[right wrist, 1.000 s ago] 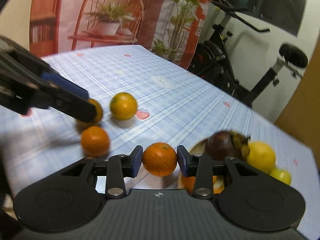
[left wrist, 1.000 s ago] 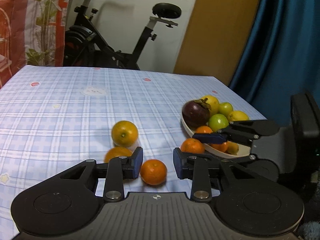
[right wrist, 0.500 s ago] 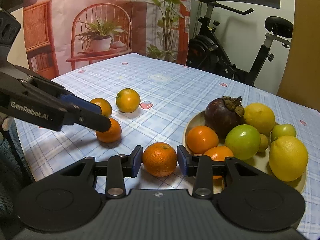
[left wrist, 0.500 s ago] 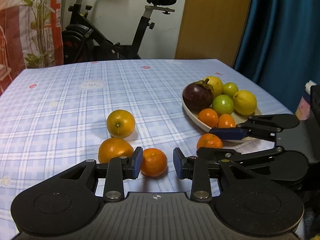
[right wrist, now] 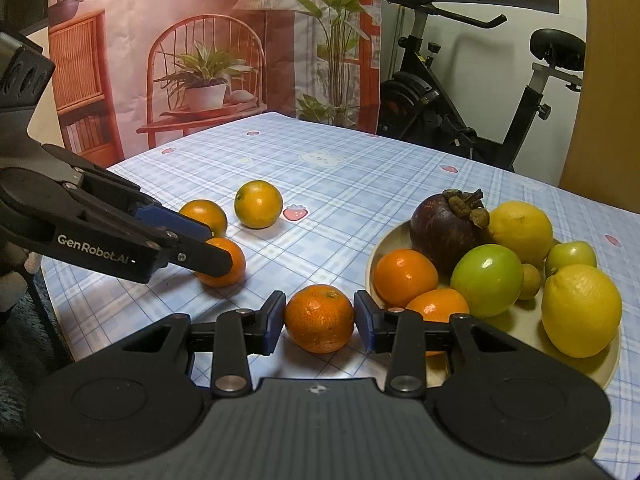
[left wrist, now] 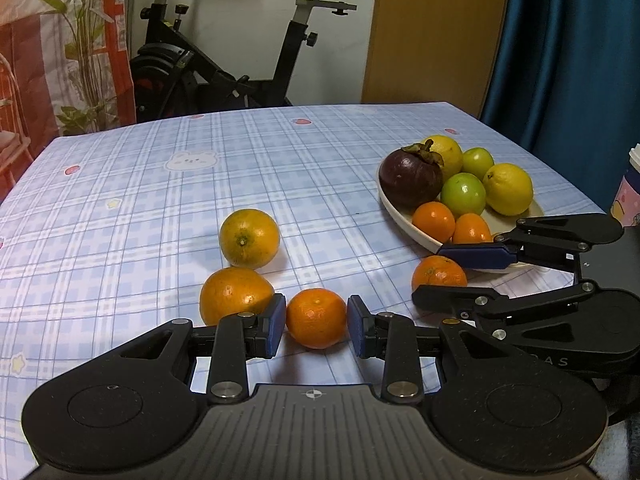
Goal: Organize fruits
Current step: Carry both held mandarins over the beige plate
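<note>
My left gripper (left wrist: 316, 318) has its blue pads on both sides of a small orange mandarin (left wrist: 316, 317) on the tablecloth, touching or nearly touching it. My right gripper (right wrist: 320, 318) likewise brackets another mandarin (right wrist: 319, 318) just left of the cream fruit plate (right wrist: 600, 372). That mandarin also shows in the left wrist view (left wrist: 439, 272) between the right gripper's fingers (left wrist: 474, 256). The plate (left wrist: 404, 222) holds a purple mangosteen (left wrist: 410, 178), lemons, green fruits and two mandarins. Two larger oranges (left wrist: 249, 237) (left wrist: 234, 294) lie loose to the left.
The table has a blue plaid cloth (left wrist: 200, 184). An exercise bike (left wrist: 224, 64) stands behind the far edge. A blue curtain (left wrist: 572, 60) hangs at the right. A printed cup (left wrist: 630, 192) stands at the right table edge.
Both grippers have settled lower around their mandarins. The left gripper moved forward until its pads bracket its mandarin. The right gripper swung right, bringing the plate into view.
</note>
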